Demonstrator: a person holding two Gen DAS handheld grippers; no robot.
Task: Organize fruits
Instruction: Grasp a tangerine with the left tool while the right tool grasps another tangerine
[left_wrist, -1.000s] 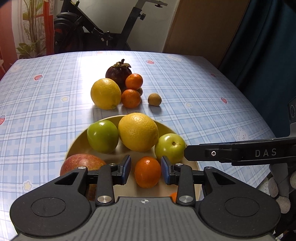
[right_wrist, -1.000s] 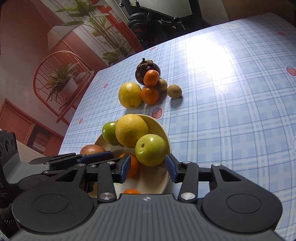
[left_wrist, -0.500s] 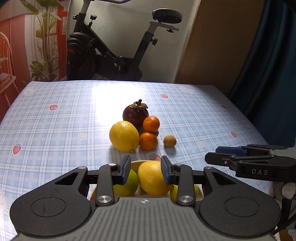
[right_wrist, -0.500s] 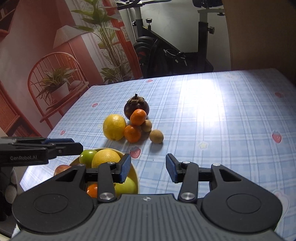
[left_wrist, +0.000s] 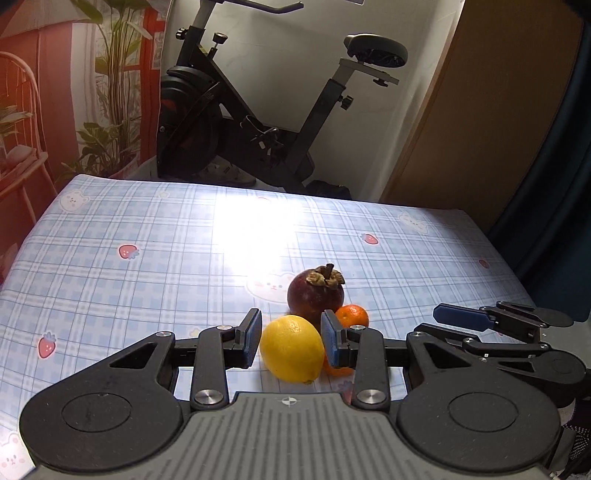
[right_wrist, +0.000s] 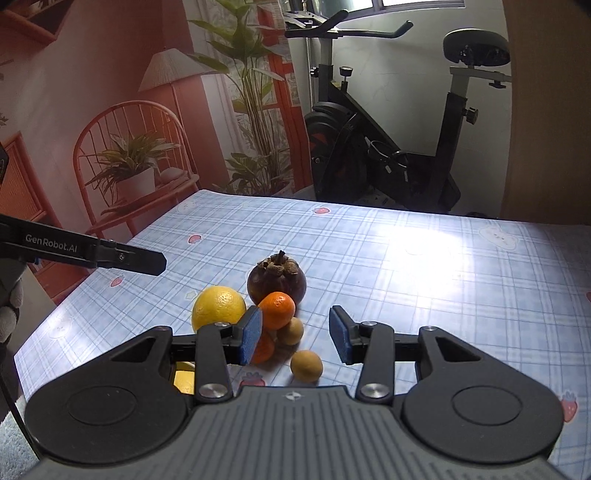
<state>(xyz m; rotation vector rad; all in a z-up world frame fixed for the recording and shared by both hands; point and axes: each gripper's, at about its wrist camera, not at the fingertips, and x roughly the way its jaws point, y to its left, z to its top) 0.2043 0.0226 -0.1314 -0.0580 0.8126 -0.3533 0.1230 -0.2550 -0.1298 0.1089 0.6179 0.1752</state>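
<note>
The left gripper (left_wrist: 291, 341) points forward and down at the table. Its two blue pads stand a little way apart with nothing gripped between them. In its own view the round yellow lemon (left_wrist: 291, 349) shows right in the gap, but it lies on the blue checked tablecloth (left_wrist: 147, 258) farther off, and the pads do not touch it.

The right gripper (right_wrist: 295, 339) is empty too. Its blue pads are a bit wider apart and are closing. Through its gap you can see the table and a small round brown fruit (right_wrist: 306, 365), which sits just ahead of the pads and a little to their left side.

The fruits left on the table lie in one little heap. Nearest are the lemon on the left and that small brown fruit on the right. A second small brown fruit (right_wrist: 290, 331) sits just behind it. Two small orange tangerines come next, one (right_wrist: 277, 309) resting up on the other (right_wrist: 263, 349). At the very back is the dark purple mangosteen (right_wrist: 277, 284) with its dry brown cap. They all touch or nearly touch.

The lemon lies straight ahead of the left gripper, so the left hand looks best placed for it. It is round, so no side is better to grab. The small brown fruit is nearer the right hand.

Far behind the table stands a black exercise bike (left_wrist: 258, 122).
</note>
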